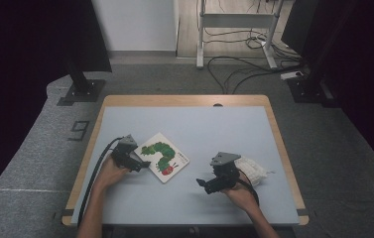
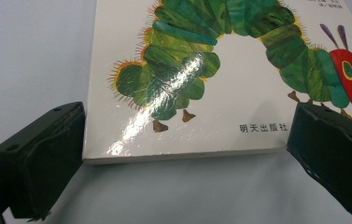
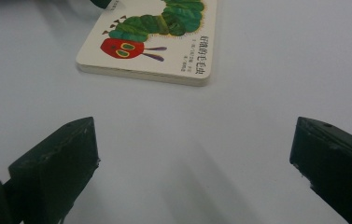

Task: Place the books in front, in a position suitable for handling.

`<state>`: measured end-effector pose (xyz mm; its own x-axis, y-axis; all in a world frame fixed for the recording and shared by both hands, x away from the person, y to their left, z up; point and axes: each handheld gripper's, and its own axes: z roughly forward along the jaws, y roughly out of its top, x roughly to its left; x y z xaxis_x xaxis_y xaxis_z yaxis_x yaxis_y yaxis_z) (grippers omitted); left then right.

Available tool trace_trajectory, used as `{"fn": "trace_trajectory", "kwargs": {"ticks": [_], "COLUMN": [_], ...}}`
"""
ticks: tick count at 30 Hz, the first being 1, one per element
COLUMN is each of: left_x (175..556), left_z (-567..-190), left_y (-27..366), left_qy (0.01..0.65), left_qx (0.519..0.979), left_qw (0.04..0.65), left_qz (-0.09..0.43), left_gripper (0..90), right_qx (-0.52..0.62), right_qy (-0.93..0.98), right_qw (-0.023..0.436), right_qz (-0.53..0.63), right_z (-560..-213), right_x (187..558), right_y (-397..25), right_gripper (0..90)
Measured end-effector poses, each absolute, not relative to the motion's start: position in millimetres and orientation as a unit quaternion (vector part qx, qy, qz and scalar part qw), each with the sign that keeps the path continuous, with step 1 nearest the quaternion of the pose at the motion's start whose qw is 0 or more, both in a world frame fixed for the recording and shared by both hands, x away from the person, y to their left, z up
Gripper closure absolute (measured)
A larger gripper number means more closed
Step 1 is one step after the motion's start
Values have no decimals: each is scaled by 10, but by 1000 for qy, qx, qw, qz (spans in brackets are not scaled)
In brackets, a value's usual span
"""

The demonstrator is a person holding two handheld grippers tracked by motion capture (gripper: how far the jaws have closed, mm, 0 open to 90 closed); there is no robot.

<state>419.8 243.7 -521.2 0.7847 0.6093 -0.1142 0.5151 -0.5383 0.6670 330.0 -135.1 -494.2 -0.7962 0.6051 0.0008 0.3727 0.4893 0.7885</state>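
A picture book (image 1: 163, 157) with a green caterpillar on its white cover lies flat and closed on the pale blue surface (image 1: 199, 129), turned at an angle to the surface's edges. Everything else is best placed from this book.

The left gripper (image 1: 144, 164) sits right at the book's left corner, low over the surface. In the left gripper view its jaws are spread wide, one on each side of the near edge of the book (image 2: 211, 93); the left jaw stands just beside the corner, and the right jaw is close against the edge under the caterpillar's red head, though whether either one touches the cover cannot be told. Nothing is held between them. The hand (image 1: 109, 173) holding this gripper rests on the surface just left of the book.

The right gripper (image 1: 203, 184) is off to the right of the book and nearer the person, well apart from it. In the right gripper view its jaws are also spread wide and hold nothing, with bare surface between them and the book (image 3: 148, 44) farther ahead, its red-headed end nearest.

A white cloth (image 1: 254, 169) lies bunched on the surface to the right of the book, just behind the right gripper and the hand (image 1: 241, 193) that holds it.
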Motion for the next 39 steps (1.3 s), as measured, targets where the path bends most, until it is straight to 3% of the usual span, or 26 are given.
{"fn": "trace_trajectory", "kwargs": {"ticks": [14,33,39], "left_x": [3985,3462,3461], "left_z": [-5225,-5220,-5105], "left_y": [2395,1978,2017], "left_qy": [306,246,245], "left_qx": [883,902,897], "left_qw": [353,354,366], "left_qz": [50,21,45], "left_gripper": [0,0,0], "right_qx": [284,309,321], "right_qy": [856,856,854], "right_qw": [122,103,106], "right_qz": [414,402,395], "right_z": [-5030,-5207,-5263], "right_x": [3298,3416,3465], "right_y": [-1239,-1169,-1189], "right_gripper": [14,0,0]}}
